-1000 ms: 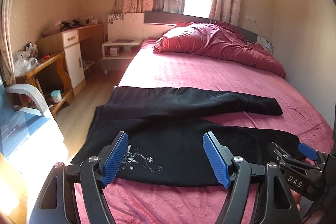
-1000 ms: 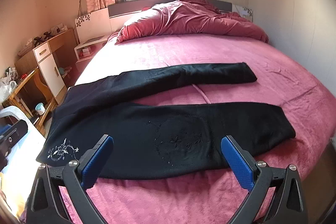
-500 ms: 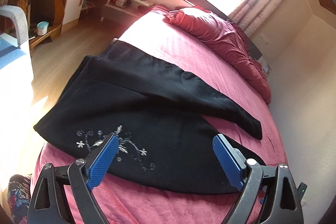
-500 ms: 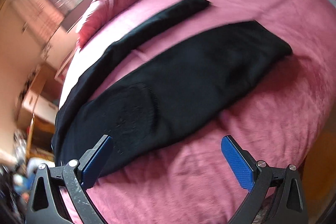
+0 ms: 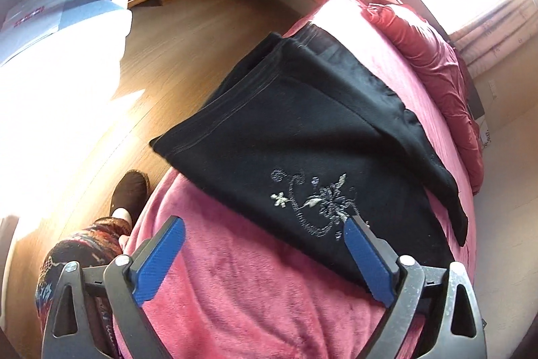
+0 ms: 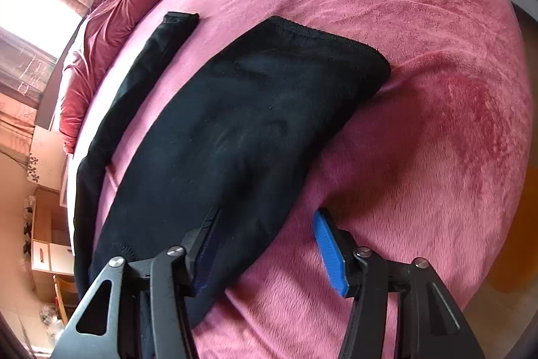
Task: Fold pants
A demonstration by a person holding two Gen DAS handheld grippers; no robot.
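Both grippers dropped to near edge of black pants [image 5: 302,130]. Left gripper [image 5: 264,254] fingers apart, empty. Right gripper [image 6: 269,244] jaws just been closing, near leg's edge between them, not yet clamped.

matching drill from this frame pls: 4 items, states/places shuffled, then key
Items
1. pants
2. left gripper
3. right gripper
4. crumpled quilt

States/places
A. jaws wide, pink bedspread between them, one pad at the embroidery
B. black, spread flat on the bed, legs apart
C. dark red, heaped at the head of the bed
D. jaws have just been closing, straddling the near leg's edge, not yet pinching

Pairs: 1-B, 2-A, 3-D, 4-C
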